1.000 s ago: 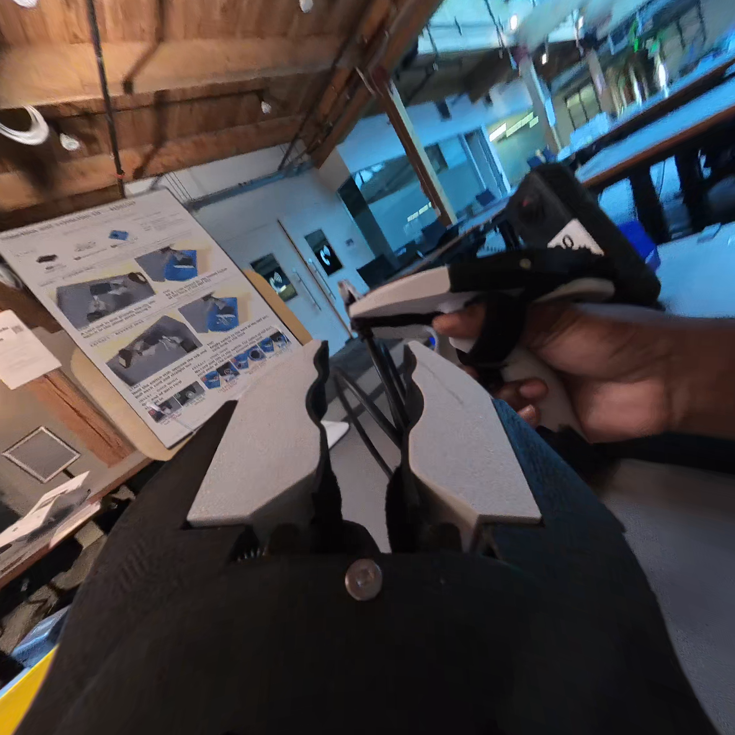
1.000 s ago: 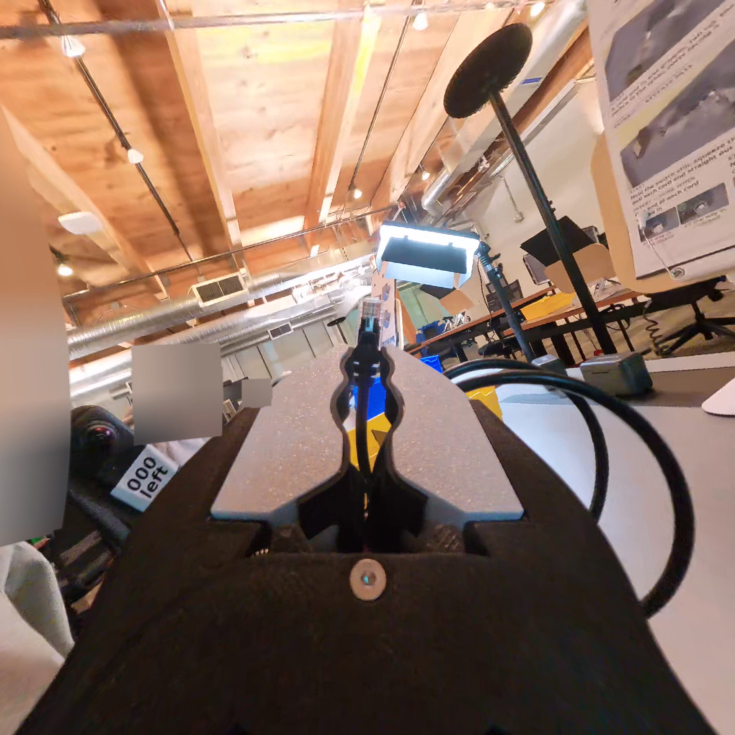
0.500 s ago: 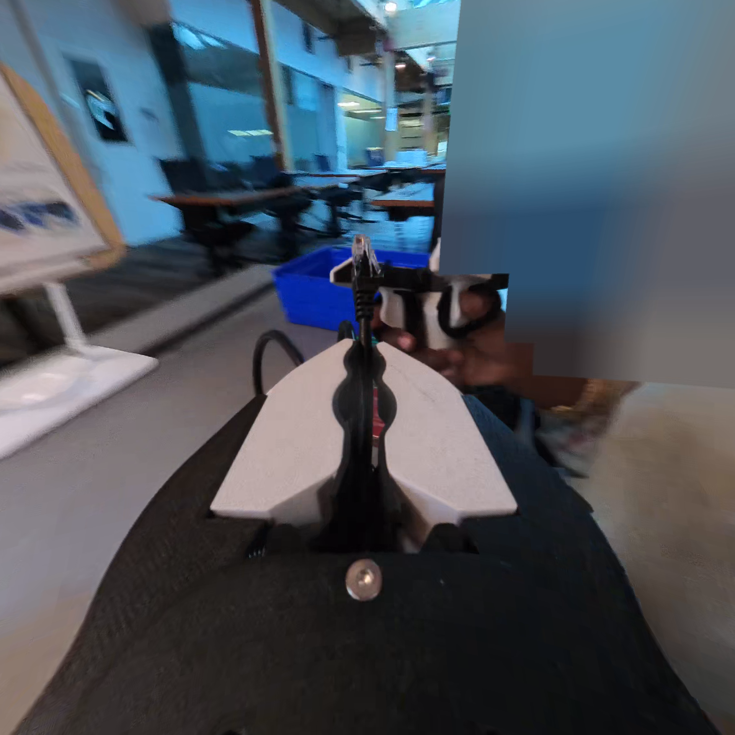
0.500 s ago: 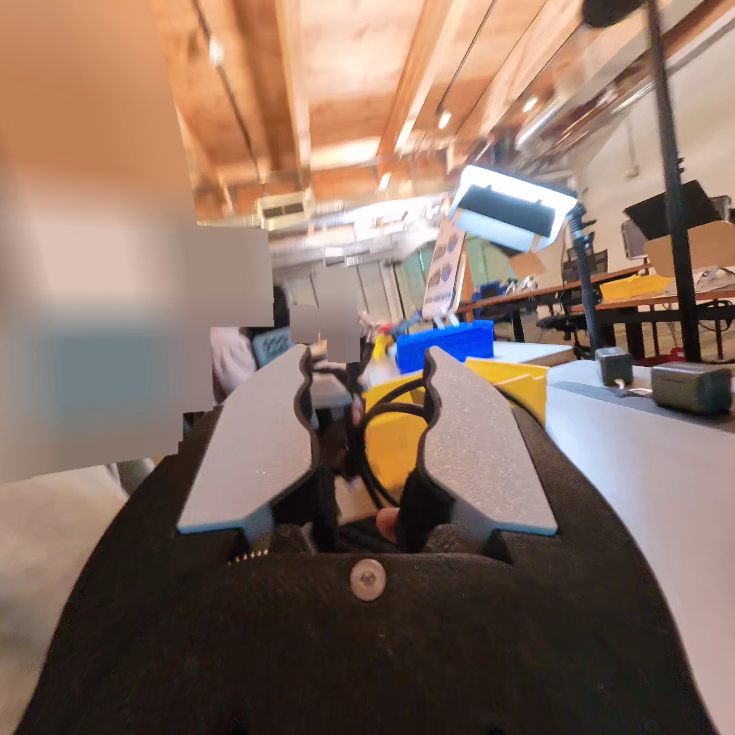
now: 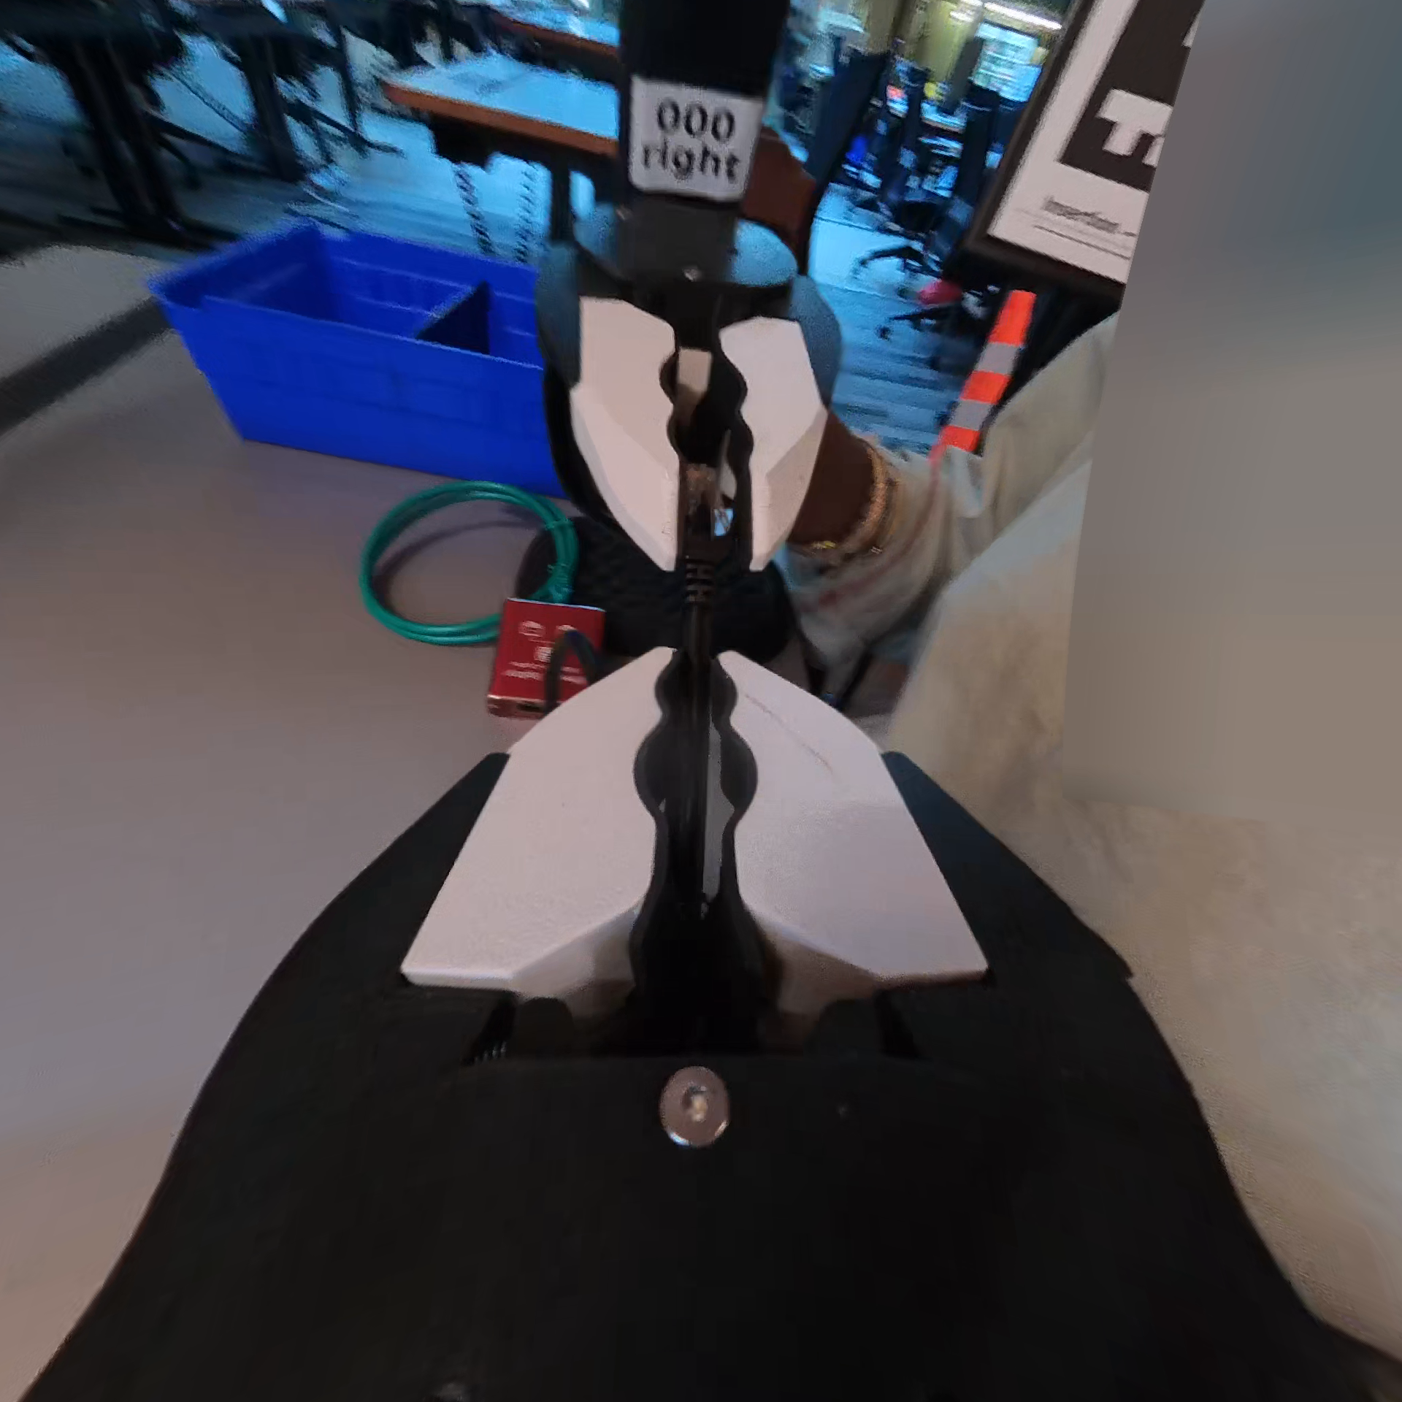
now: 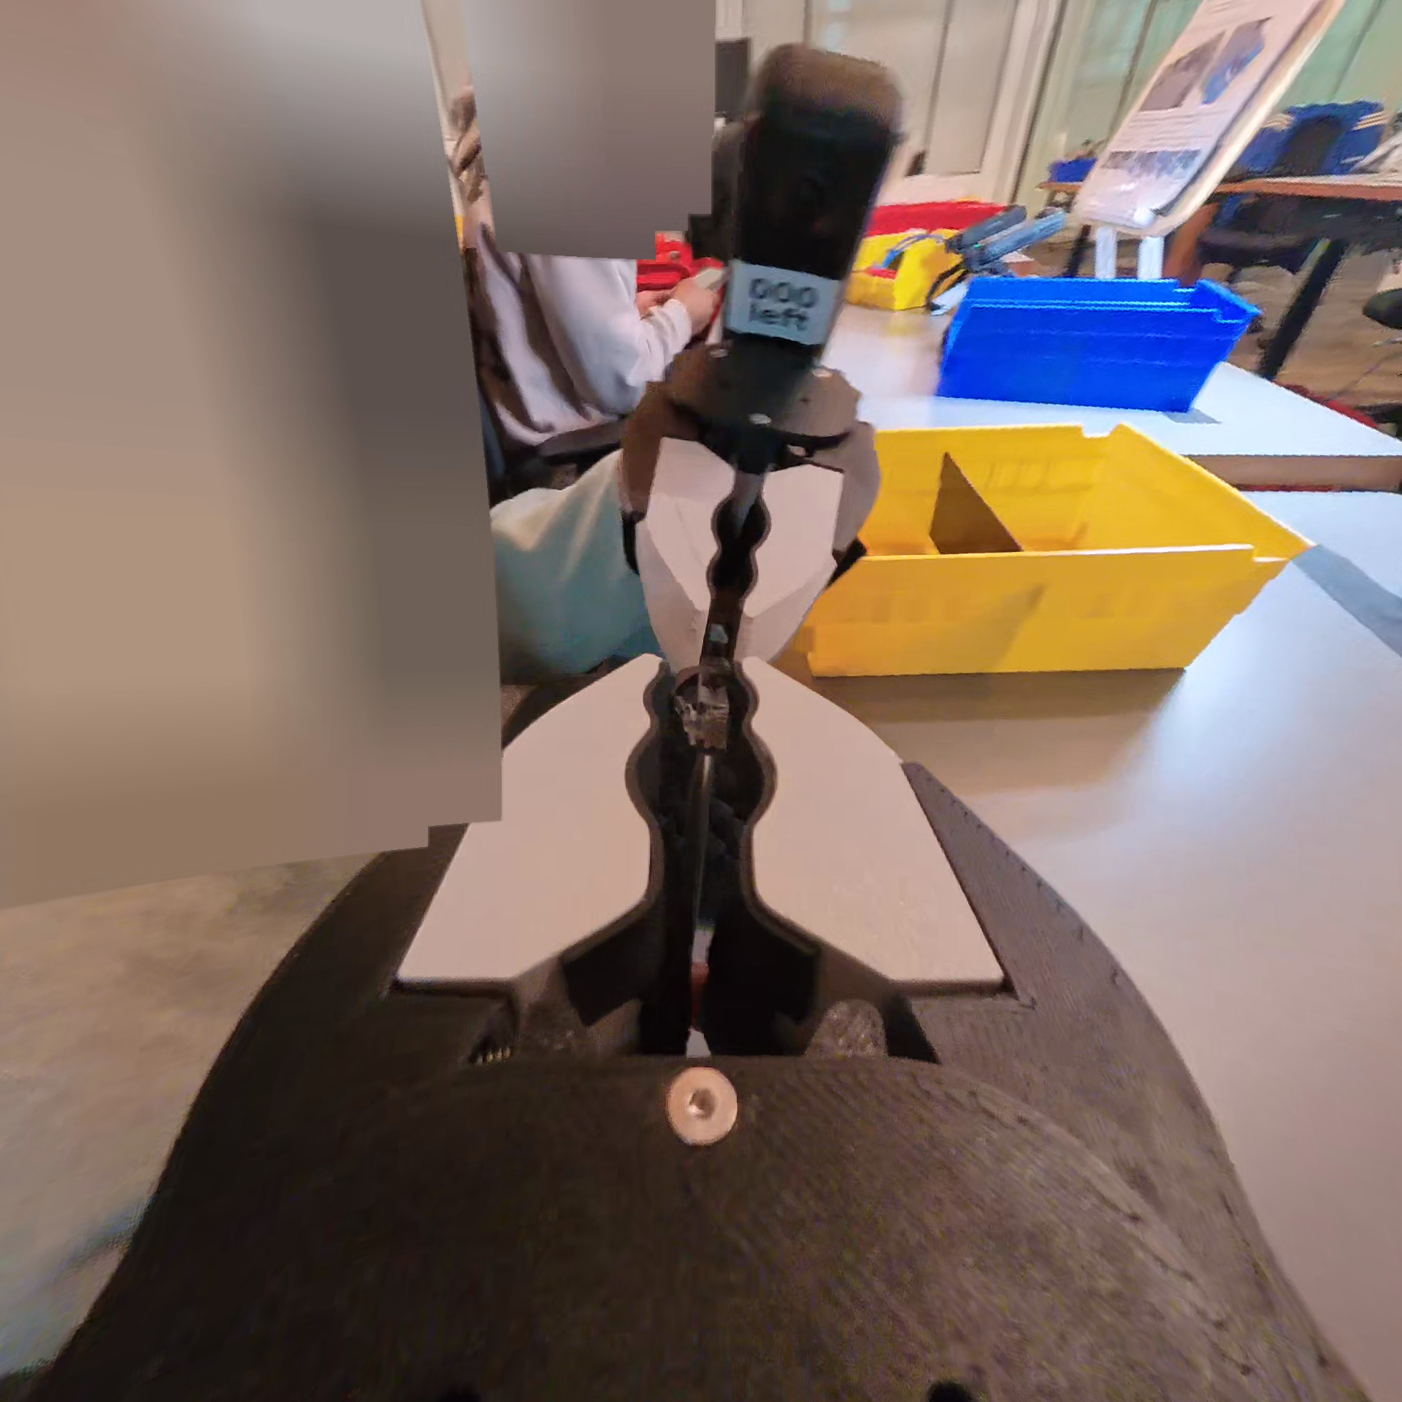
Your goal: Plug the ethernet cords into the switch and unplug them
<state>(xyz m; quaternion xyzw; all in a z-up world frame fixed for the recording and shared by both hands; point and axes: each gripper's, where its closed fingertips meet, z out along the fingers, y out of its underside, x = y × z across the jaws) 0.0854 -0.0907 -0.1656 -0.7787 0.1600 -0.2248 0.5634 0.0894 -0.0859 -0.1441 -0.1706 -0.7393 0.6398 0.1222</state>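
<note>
Left wrist view showed the left gripper (image 5: pixel 694 667) clenched on the black ethernet cord (image 5: pixel 696 599), plug pointing straight ahead into the right gripper's (image 5: pixel 709 523) nearly closed jaws; grip unclear.

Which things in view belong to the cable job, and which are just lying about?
Job:
- black ethernet cord with clear plug, pinched in the left tool; the plug end sits in the right tool
- coiled green cable
- small red metal box, probably the switch

Lying about:
- blue plastic bin
- yellow divided bin
- orange traffic cone
</note>
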